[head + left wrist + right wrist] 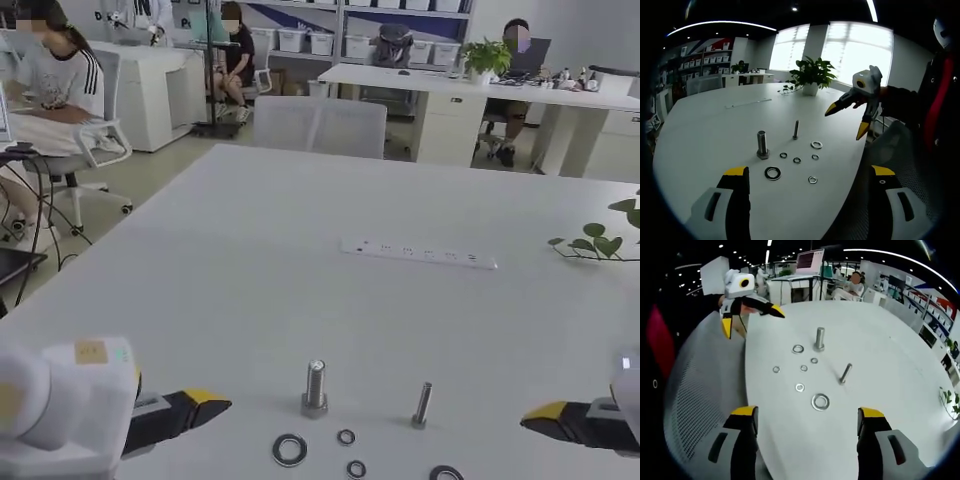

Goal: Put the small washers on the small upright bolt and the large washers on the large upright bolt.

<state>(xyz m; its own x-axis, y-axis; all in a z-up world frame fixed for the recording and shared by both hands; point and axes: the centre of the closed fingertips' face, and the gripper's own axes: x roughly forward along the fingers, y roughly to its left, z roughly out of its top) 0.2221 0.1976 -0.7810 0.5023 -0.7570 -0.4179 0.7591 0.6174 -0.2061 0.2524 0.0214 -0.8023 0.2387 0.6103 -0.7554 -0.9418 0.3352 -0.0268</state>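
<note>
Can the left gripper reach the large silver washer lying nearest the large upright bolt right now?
Probably yes. The left gripper is open, and the large silver ring-shaped washer lies flat on the white table just ahead of its jaws, nothing between; the large upright steel bolt stands beyond it.

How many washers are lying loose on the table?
6. Large washer beside the large bolt; second large washer nearer the small bolt; four small washers scattered between them. None on a bolt.
</note>
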